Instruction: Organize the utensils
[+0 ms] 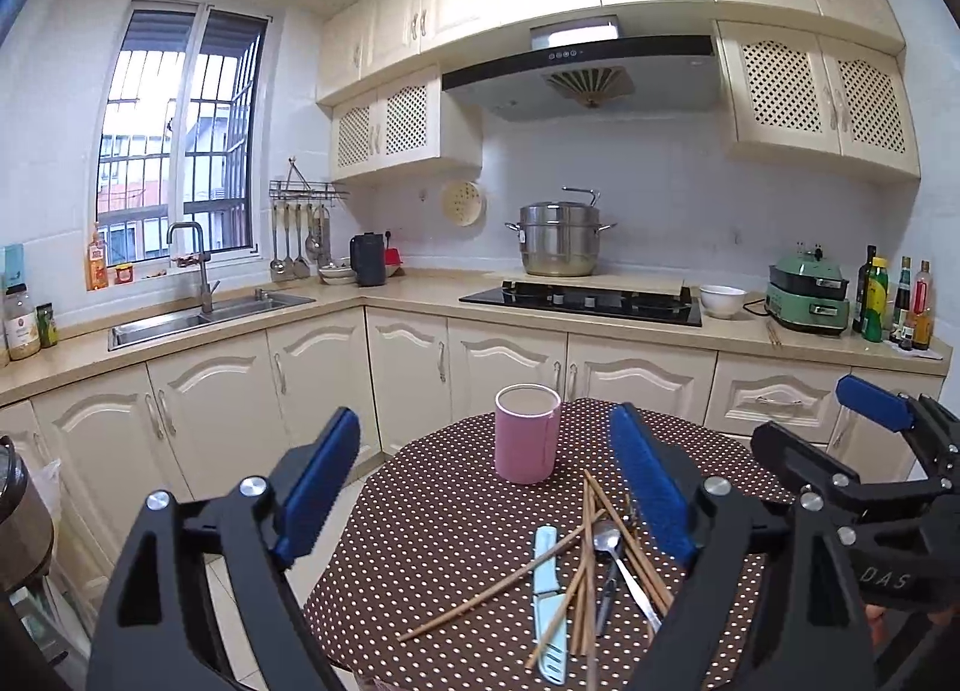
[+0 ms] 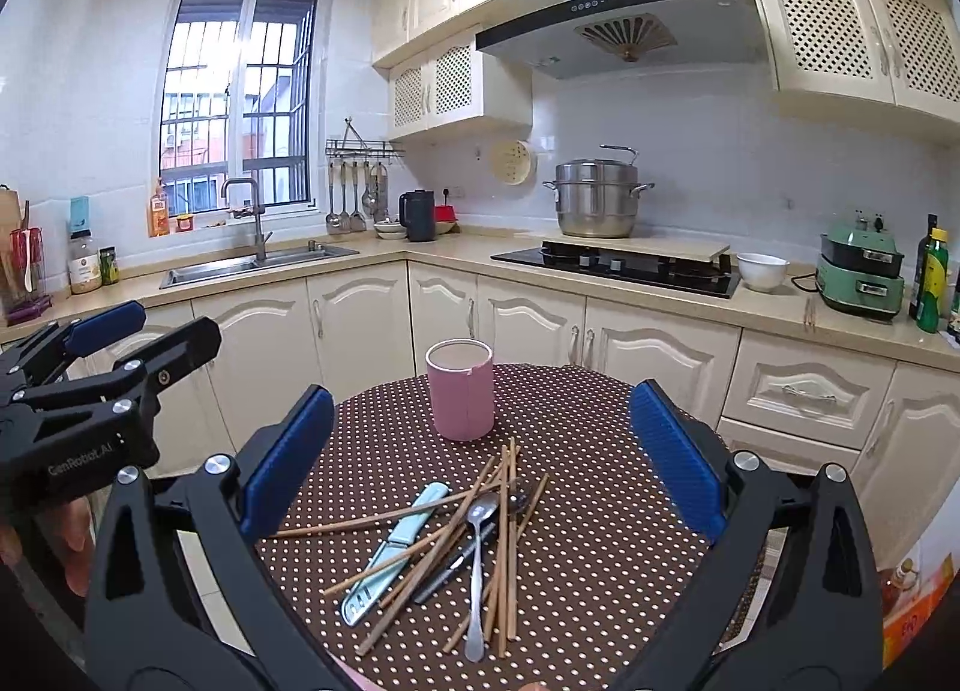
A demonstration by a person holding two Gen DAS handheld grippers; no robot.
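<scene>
I judge the sorting not yet begun: both my left gripper [image 1: 486, 487] and right gripper [image 2: 480, 457] hover with jaws wide, holding nothing. The utensil heap [image 2: 462, 547] lies on the dotted tabletop [image 2: 600, 541], the pink cup [image 2: 460, 395] at its 12 o'clock, empty as far as I see. Next I should single out one chopstick [image 1: 480, 595] without dragging its neighbours. A dark utensil lies half buried in the heap; the tabletop's near edge is cut off.

Pink cup [image 1: 527, 433] stands behind jumbled chopsticks [image 1: 591, 547] — spoon [image 1: 607, 538] among them.
</scene>
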